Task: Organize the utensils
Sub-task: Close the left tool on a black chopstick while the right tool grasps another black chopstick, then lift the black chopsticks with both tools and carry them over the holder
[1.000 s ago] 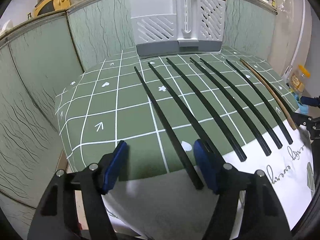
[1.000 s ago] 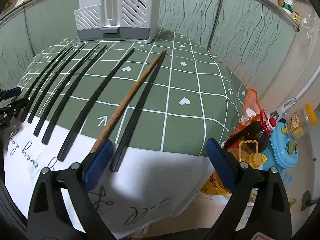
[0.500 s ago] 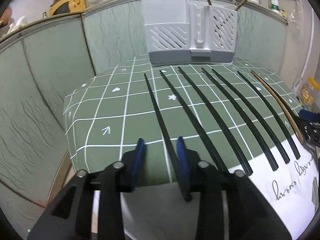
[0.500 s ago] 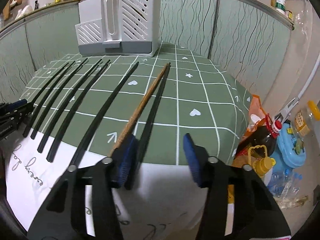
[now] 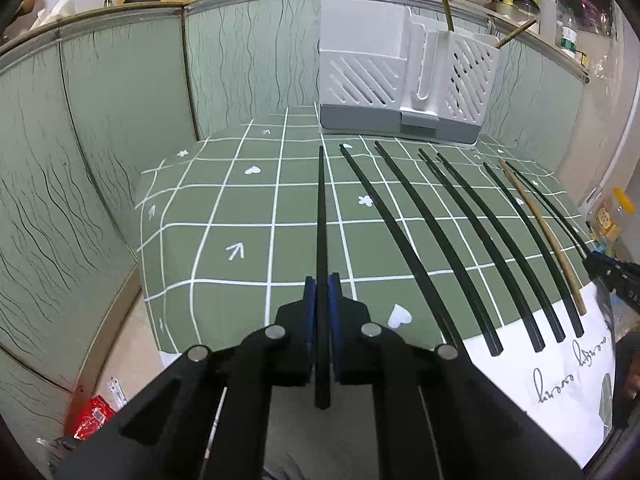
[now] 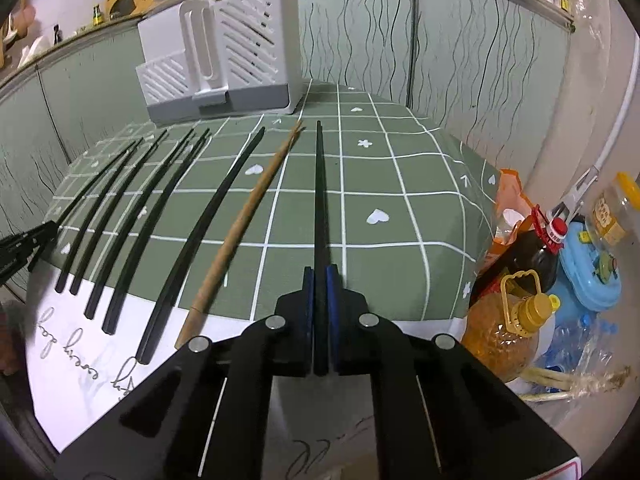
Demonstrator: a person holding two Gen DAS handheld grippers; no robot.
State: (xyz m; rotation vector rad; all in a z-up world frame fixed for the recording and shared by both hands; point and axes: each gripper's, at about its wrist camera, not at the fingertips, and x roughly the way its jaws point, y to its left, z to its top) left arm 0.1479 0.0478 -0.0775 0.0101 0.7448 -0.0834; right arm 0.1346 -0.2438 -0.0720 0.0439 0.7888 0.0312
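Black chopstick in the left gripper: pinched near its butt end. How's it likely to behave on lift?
The black chopstick looks thin and rigid, so it should lift straight, not droop. The left gripper clamps it near the butt, most of its length ahead, so the tip may sag or pivot between the pads. Its smooth dark finish hints at slipperiness. It's probably light.

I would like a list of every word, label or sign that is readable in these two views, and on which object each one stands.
White tablecloth edge: cursive script, seemingly "every day"; seen upside down, uncertain.
Green checked cloth: no words, only white signs: arrow, heart, clover.
Red-capped dark bottle: cap label too small.
Yellow-lidded jar: label blurred.
Left claw, right claw: no readable text.
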